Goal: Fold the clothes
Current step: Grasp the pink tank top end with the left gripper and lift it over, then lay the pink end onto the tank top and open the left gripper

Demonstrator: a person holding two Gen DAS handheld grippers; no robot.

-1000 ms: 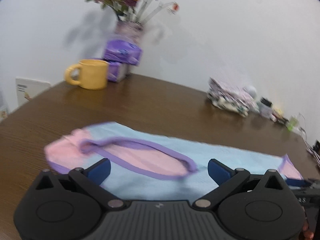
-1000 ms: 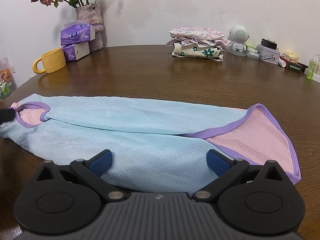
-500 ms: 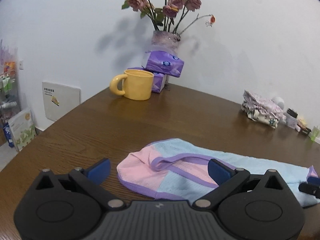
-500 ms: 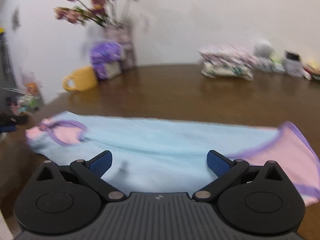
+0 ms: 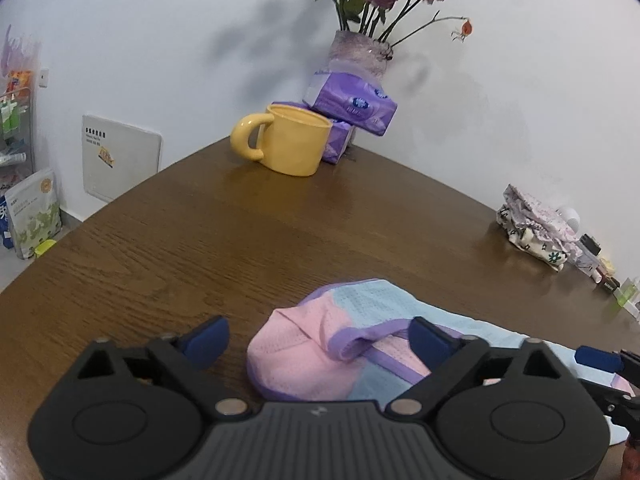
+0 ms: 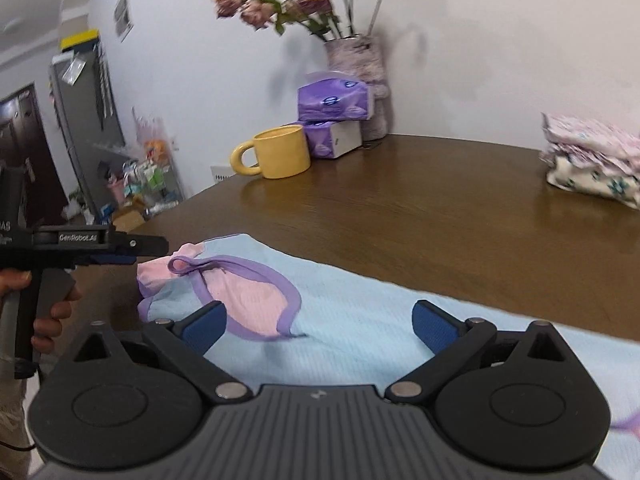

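Presently, by label:

Left tool (image 5: 320, 340): jaws wide apart and closing at this moment; the pink end of the garment lies between the two blue pads, and neither pad presses on it. The right-hand pad (image 5: 430, 340) overlaps the purple trim in the picture; whether it touches the cloth cannot be told.

Left tool from the right wrist view (image 6: 120, 258): seen side-on at the left edge, its tip just beside the garment's pink corner, a person's hand (image 6: 44, 312) wrapped round its grip.

Right tool (image 6: 320, 322): jaws wide apart, nothing between the pads but the light blue cloth lying flat beneath them; the pads grip nothing.

Garment (image 5: 332, 344): a light blue mesh top with pink panels and purple binding, lying on the brown wooden bench (image 5: 240, 240), stretched lengthwise, its pink end bunched up at the left tool.

Armhole (image 6: 248, 292): a purple-edged opening showing pink lining, lying just beyond the right tool's left pad.

Mug (image 5: 288, 144): yellow, upright, at the far side of the bench, well apart from the garment.

Tissue packs (image 5: 352, 102): purple, stacked just behind the mug, beside a vase of flowers (image 5: 360, 56).

Folded clothes (image 6: 592, 160): a patterned stack at the far right of the bench.
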